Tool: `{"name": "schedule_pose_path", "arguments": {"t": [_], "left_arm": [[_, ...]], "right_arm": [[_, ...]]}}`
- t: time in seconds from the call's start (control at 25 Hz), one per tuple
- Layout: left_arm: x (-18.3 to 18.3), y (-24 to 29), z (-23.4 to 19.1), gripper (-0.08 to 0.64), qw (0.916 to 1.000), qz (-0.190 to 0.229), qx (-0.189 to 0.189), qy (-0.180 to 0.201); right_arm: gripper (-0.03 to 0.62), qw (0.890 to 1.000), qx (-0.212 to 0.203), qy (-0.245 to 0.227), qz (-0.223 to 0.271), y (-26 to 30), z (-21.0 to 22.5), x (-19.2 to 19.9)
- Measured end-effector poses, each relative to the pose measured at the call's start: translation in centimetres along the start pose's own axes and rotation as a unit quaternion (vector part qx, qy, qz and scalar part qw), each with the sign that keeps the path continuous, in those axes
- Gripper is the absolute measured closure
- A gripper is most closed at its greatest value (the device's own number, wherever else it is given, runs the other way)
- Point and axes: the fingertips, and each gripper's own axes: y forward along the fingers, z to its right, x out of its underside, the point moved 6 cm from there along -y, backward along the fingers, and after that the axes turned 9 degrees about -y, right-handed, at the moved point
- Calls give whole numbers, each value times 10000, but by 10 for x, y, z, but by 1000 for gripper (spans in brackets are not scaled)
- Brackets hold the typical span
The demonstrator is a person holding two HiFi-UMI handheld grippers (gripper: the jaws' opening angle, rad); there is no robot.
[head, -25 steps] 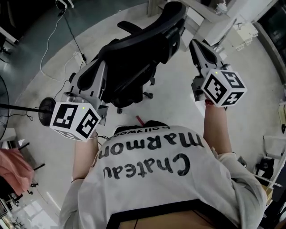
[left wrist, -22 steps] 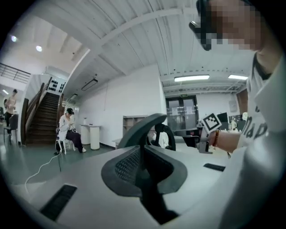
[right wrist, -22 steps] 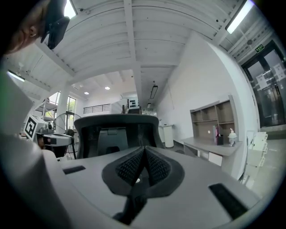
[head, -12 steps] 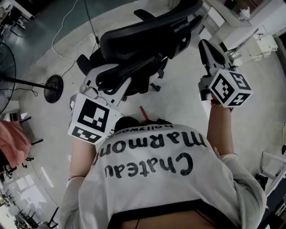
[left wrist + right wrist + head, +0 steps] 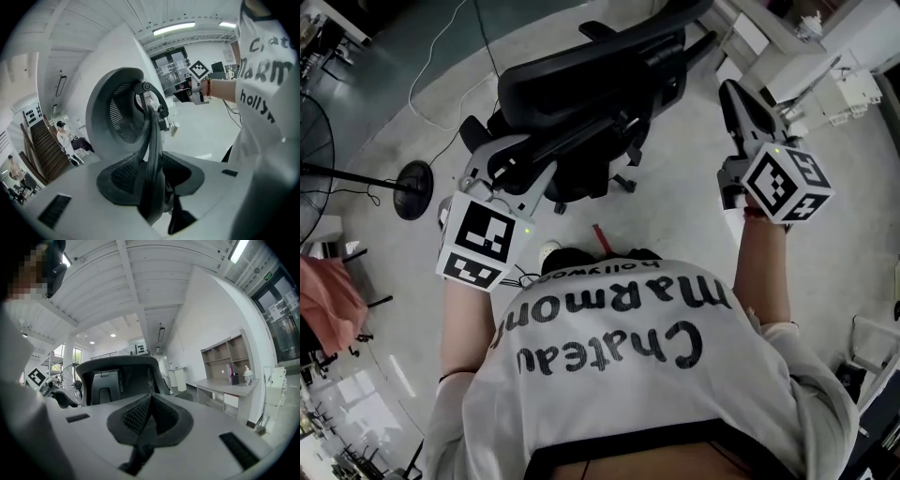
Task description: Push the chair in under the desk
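Observation:
A black mesh office chair (image 5: 581, 75) stands on the grey floor ahead of me, its back turned toward me. My left gripper (image 5: 517, 161) reaches up to the lower left rim of the backrest. In the left gripper view the rim (image 5: 152, 154) runs upright between the jaws of that gripper (image 5: 154, 180). The jaws have just been opening and stand apart around the rim, with a gap on the right side. My right gripper (image 5: 733, 89) is shut and empty, held level to the right of the chair. The right gripper view shows it (image 5: 150, 401) facing the chair's back (image 5: 117, 373). The white desk (image 5: 769, 52) is at the top right.
A fan stand (image 5: 411, 176) and loose cables (image 5: 441, 56) lie on the floor left of the chair. A pink cloth (image 5: 333, 309) hangs at the far left. A white desk with shelves (image 5: 227, 385) lines the right wall. A person (image 5: 63, 136) sits in the background.
My left gripper has dropped, rolled and come onto the backrest rim, and its jaws have gone from shut to open around it. The right gripper has shifted only slightly.

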Motion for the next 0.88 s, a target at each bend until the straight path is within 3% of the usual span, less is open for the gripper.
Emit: {"name": "schedule_pose_path", "arguments": {"t": [0.28, 0.52, 0.68, 0.8, 0.88], "left_arm": [[27, -35, -39, 371, 9988, -498, 6, 29], [59, -68, -79, 364, 9927, -1013, -643, 141], [84, -82, -110, 394, 9852, -1286, -1110, 244], [105, -92, -140, 415, 9820, -1323, -1335, 206], [119, -100, -160, 420, 9801, -1344, -1451, 180]], "right_arm": [[583, 9999, 84, 15, -93, -4, -7, -2], [583, 9998, -105, -25, -167, 5, -22, -3], [580, 9972, -654, -278, -251, 10, -47, -4], [464, 9880, -1302, -581, -594, 10, -77, -1], [387, 9759, -1635, -986, -1054, 8, -100, 8]]}}
